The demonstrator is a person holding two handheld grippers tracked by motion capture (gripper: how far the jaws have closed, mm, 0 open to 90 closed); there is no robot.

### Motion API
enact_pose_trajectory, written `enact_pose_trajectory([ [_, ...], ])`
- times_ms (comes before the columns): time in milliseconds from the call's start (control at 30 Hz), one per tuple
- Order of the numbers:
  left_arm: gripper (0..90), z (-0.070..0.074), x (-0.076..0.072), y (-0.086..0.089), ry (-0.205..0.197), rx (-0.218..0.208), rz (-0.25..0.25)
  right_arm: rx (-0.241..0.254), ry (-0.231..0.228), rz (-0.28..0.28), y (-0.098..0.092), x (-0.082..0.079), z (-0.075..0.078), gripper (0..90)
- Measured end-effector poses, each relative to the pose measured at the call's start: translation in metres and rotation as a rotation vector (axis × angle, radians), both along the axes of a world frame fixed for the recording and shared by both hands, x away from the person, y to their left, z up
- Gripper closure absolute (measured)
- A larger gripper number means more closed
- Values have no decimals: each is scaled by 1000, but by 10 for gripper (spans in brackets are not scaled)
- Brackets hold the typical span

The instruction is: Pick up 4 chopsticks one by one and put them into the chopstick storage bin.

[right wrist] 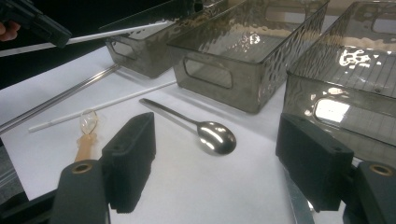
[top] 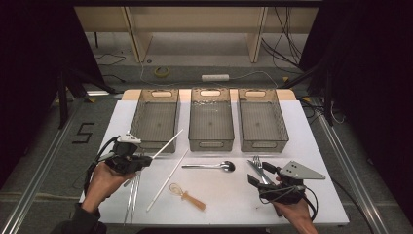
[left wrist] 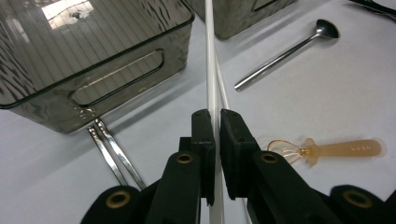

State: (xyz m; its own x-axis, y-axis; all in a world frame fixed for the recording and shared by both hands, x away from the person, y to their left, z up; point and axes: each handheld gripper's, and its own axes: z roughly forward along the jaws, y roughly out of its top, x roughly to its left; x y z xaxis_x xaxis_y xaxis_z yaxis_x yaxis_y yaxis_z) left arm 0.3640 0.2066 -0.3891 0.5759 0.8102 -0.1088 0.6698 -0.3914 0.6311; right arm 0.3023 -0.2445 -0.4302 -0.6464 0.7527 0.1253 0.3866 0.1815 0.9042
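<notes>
My left gripper (top: 147,159) (left wrist: 215,116) is shut on a thin white chopstick (top: 168,143) (left wrist: 210,65), held off the table and pointing at the left grey bin (top: 155,119). A second white chopstick (top: 168,180) (right wrist: 102,105) lies flat on the white table (top: 229,200). My right gripper (top: 265,176) (right wrist: 215,125) stands open at the front right with nothing between its pads. A metal spoon (top: 210,166) (right wrist: 211,134) lies ahead of it, and a fork (top: 258,167) lies close beside its jaws.
Three clear grey bins stand in a row at the back: left, middle (top: 211,118) and right (top: 262,119). A pair of metal chopsticks (top: 131,195) (left wrist: 112,154) lies at the front left. A small whisk with an amber handle (top: 189,196) (left wrist: 327,150) lies front centre.
</notes>
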Motion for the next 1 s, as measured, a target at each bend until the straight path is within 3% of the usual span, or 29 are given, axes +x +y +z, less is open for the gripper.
enact_pose_trajectory([
  [267,844,2,16,3,-27,-6,31,1,3,-1,0,1,-1,297],
  [1000,843,9,91,14,-86,-25,152,13,2,3,-1,1,-1,297],
])
